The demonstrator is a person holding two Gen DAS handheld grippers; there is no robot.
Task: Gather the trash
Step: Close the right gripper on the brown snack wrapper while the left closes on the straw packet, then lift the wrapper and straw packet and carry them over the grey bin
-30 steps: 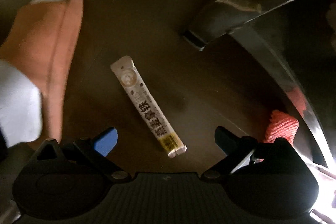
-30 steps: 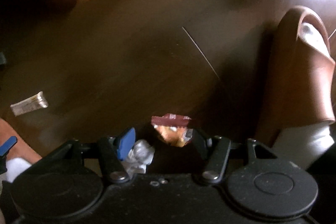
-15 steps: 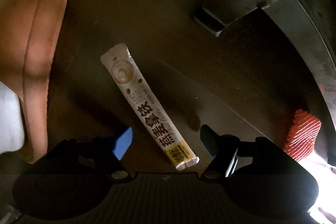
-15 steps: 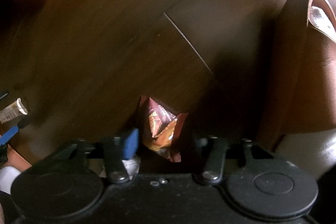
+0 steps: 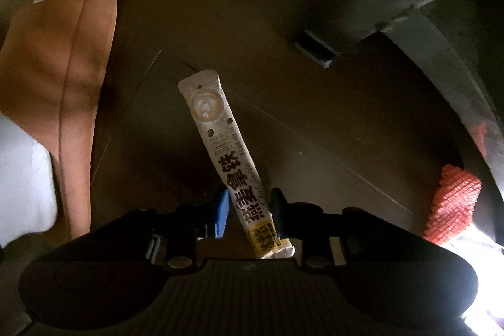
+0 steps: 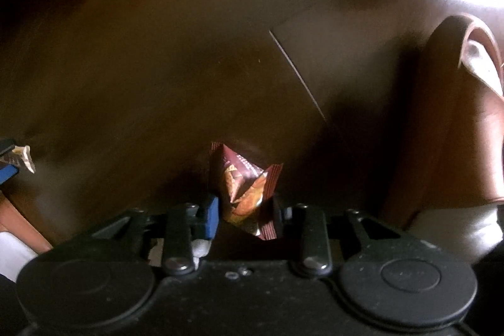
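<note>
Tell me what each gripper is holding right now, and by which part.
The left gripper, jaws just closing, pinches the coffee stick sachet near its yellow end. The right gripper, also closing, squeezes the crumpled snack wrapper across its lower half.

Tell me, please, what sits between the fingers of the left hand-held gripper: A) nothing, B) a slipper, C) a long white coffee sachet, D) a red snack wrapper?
C: in the left wrist view the sachet stands between the fingers of the left hand-held gripper, whose jaws have just been closing on it.
</note>
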